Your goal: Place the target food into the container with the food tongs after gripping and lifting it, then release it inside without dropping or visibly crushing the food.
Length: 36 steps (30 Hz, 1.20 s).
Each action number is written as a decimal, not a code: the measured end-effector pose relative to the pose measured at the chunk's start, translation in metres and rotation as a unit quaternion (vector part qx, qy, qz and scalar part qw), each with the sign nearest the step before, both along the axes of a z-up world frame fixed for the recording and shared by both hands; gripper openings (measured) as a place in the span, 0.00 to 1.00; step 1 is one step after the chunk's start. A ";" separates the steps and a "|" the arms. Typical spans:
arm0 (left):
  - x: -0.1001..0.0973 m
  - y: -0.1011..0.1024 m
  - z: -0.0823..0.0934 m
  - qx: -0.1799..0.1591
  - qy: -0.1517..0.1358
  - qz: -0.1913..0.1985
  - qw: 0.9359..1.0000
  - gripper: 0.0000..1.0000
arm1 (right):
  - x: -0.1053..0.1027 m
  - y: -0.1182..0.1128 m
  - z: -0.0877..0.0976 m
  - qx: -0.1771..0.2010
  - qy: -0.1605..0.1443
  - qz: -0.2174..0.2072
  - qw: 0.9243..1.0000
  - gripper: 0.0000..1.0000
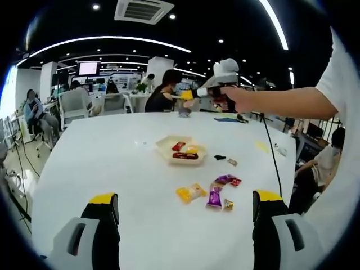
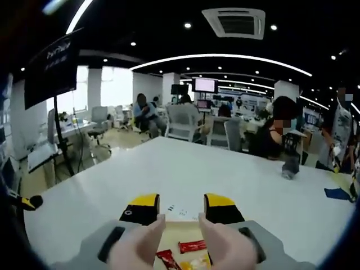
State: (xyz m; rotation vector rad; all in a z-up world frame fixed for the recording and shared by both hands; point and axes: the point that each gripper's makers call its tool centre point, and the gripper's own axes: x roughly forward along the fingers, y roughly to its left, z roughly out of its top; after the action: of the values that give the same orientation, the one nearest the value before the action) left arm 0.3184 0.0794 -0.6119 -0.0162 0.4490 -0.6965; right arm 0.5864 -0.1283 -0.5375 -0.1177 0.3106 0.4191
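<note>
left gripper view shows the snacks (image 1: 209,190) lying loose on the white table (image 1: 101,157), ahead between the left gripper (image 1: 185,205)'s wide-apart jaws; the tray (image 1: 166,147) sits further on; the right gripper (image 2: 180,208) (jaws apart, holding nothing) hangs right over that tray (image 2: 183,228), so the left is nearer the snacks; no tongs seen.

The left gripper view looked across the white table (image 1: 112,169) from its near edge, well back, with the container (image 1: 181,149) toward 12 o'clock. The right gripper view sat close above that container (image 2: 183,230), at 6 o'clock, facing the office. Both views shared table and container.
</note>
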 end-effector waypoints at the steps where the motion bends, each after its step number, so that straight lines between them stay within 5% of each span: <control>1: 0.000 0.000 0.000 0.000 0.000 0.000 1.000 1.00 | -0.002 0.000 -0.001 0.000 0.002 0.001 1.000 0.31; 12: -0.005 -0.007 0.005 -0.011 0.001 0.004 1.000 0.99 | -0.031 -0.006 -0.001 -0.005 0.008 0.006 1.000 0.31; 22: -0.005 -0.025 0.005 -0.016 0.004 -0.014 1.000 0.99 | -0.080 -0.035 -0.010 -0.008 0.024 0.004 1.000 0.31; 36: -0.010 -0.071 -0.006 0.021 0.018 -0.042 0.999 0.98 | -0.176 -0.056 -0.063 0.014 0.054 0.038 0.998 0.31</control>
State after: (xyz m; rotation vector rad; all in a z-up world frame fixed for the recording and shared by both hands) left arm 0.3080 0.0088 -0.6183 0.0295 0.5012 -0.7710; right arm 0.4109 -0.1843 -0.6007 -0.0791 0.4081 0.5068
